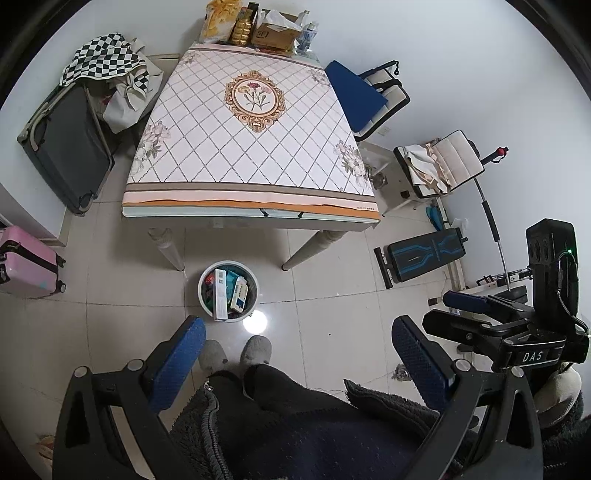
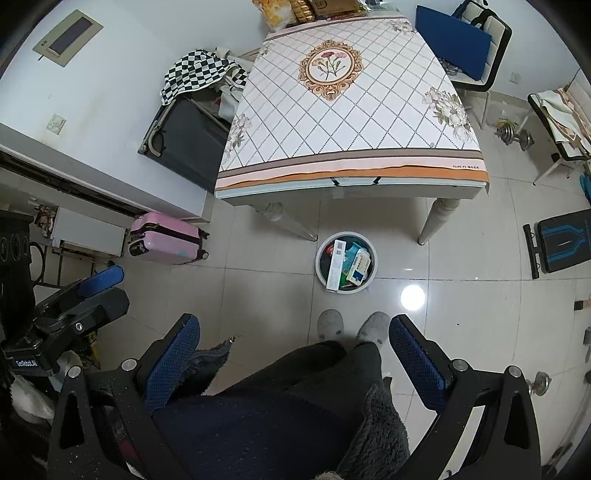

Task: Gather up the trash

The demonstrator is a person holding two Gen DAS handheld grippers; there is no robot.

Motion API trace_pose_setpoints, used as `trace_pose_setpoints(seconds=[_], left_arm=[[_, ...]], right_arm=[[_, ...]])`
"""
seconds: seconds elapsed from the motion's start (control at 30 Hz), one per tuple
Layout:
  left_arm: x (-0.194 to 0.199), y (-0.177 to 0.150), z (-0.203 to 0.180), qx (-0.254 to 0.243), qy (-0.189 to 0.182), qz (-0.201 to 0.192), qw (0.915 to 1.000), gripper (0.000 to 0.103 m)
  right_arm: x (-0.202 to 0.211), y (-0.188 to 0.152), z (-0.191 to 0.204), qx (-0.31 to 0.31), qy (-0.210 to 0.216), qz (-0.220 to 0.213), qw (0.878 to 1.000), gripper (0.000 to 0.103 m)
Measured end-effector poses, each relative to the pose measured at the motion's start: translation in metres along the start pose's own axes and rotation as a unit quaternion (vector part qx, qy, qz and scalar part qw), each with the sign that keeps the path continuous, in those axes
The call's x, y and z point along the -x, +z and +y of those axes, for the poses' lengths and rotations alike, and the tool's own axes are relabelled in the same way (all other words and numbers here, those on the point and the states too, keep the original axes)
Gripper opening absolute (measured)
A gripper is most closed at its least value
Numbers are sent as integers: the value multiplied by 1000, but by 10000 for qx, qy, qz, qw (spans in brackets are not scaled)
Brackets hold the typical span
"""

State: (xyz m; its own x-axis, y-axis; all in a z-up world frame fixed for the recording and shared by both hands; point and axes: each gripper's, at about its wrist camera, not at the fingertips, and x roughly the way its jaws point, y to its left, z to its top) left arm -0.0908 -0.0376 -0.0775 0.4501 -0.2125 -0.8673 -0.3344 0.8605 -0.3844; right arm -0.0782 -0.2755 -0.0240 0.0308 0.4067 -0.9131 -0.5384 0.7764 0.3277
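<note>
A round white trash bin stands on the tiled floor in front of the table, holding several cartons and wrappers. It also shows in the right wrist view. My left gripper is open and empty, held high above the floor just short of the bin. My right gripper is open and empty, at the same height beside it. The right gripper also shows in the left wrist view, at the right. The table has a patterned cloth with a bare top.
Boxes and bottles stand at the table's far edge. A dark suitcase and a pink suitcase are on the left. Chairs and a bench are on the right. The person's slippers are by the bin.
</note>
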Motion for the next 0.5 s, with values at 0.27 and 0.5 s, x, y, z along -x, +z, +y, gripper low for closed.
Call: trace_pose_setpoints(seconds=[0.27,0.5], left_arm=[[-1,0,0,20,-10,25,10000,103],[-4,-2,-1,57,-18,46,10000,103]], right_arm=[[-3,1,2,-7,-27,51,10000,103],[-3,1,4,-11,-40,62,10000,103]])
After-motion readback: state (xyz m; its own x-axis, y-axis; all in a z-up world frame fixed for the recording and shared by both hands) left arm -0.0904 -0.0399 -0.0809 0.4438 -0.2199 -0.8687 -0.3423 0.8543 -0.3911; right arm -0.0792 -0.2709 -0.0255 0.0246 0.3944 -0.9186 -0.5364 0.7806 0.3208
